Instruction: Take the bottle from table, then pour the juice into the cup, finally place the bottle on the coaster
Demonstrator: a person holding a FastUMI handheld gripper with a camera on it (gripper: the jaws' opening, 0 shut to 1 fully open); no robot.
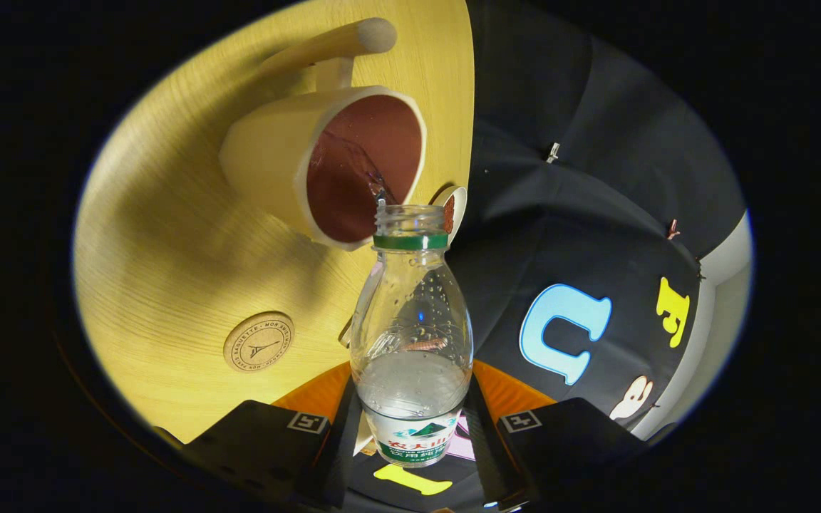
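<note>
My gripper [412, 420] is shut on a clear plastic bottle [412, 335] with a green neck ring and no cap, both fingers pressing its labelled lower part. The bottle is tipped over, its open mouth right at the rim of a cream cup [325, 160] with a dark red-brown inside. A thin stream of clear liquid runs from the mouth into the cup. Some liquid still lies in the bottle near the label. The cup stands on the yellow wooden table [168, 235], beyond my fingers. A round cork coaster [259, 341] lies on the table beside the bottle, nearer to me than the cup.
The table's edge runs just past the cup, with the booth's black cloth wall [581, 214] behind it. A small pale spoon-like thing [453, 206] pokes out next to the bottle's mouth. A wooden handle [332, 46] sticks out beyond the cup.
</note>
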